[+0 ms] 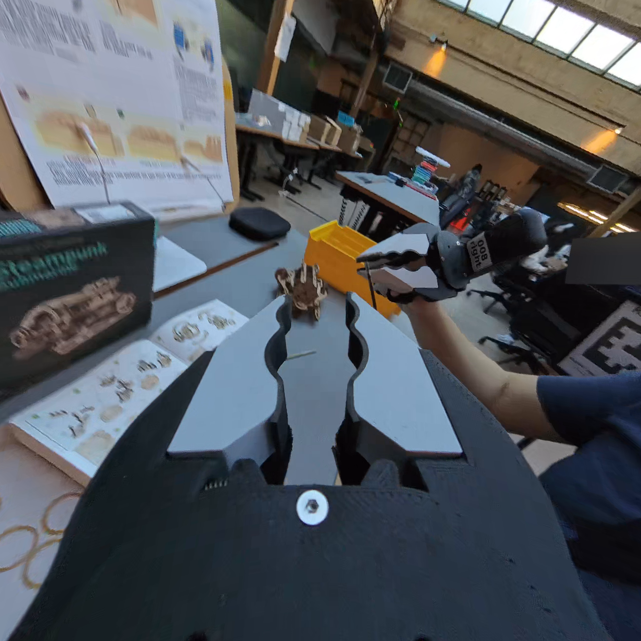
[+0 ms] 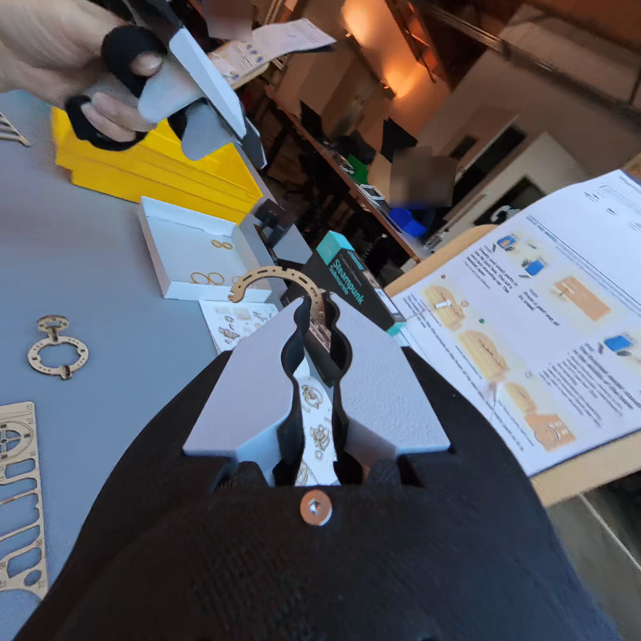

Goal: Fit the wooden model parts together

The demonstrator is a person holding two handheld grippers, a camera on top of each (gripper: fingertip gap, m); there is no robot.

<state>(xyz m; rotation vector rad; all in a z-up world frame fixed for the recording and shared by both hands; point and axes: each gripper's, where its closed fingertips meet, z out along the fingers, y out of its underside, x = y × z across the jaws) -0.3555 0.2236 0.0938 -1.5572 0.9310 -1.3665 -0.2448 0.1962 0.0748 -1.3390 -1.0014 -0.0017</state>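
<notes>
My right gripper (image 2: 317,304) is shut on a curved wooden arc piece (image 2: 274,274) and holds it in the air, the arc sticking out to the left of the tips. In the left wrist view the right gripper (image 1: 360,267) hovers to the right of a partly built wooden model (image 1: 301,288) that stands on the grey table, and the arc (image 1: 373,291) shows edge-on. My left gripper (image 1: 318,301) is open and empty, just short of the model. A wooden ring part (image 2: 57,350) and a cut-out wooden sheet (image 2: 17,485) lie on the table.
A yellow bin (image 1: 340,253) stands behind the model. A black kit box (image 1: 69,295), an open manual (image 1: 121,381) and a propped poster (image 1: 114,104) are at the left. A white tray (image 2: 156,242) holds rubber bands. A thin stick (image 1: 301,354) lies between my left fingers. There is about 12 cm between the tips of the two grippers.
</notes>
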